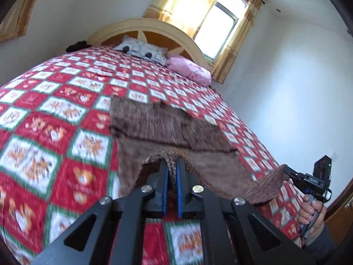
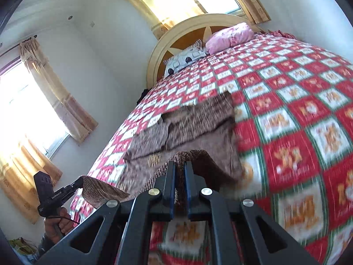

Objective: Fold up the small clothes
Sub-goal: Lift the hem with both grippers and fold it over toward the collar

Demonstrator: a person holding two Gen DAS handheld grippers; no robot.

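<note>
Left wrist view: left gripper [image 1: 171,167] pinches brown knit garment [image 1: 154,128] hem; right gripper [image 2: 179,170] pinches other corner; judge: carry both level toward headboard [image 1: 141,25], keep hem taut

right claw [image 2: 179,165] pinching brown garment [image 2: 198,130] hem | over quilt [image 2: 297,114]

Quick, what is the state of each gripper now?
Left gripper: closed on the near hem of the brown knitted garment.
Right gripper: closed on the same hem, further along.

Checked quilt [image 1: 66,114], two pillows [image 1: 141,50] (pink, patterned), curtains [image 1: 189,2]
</note>
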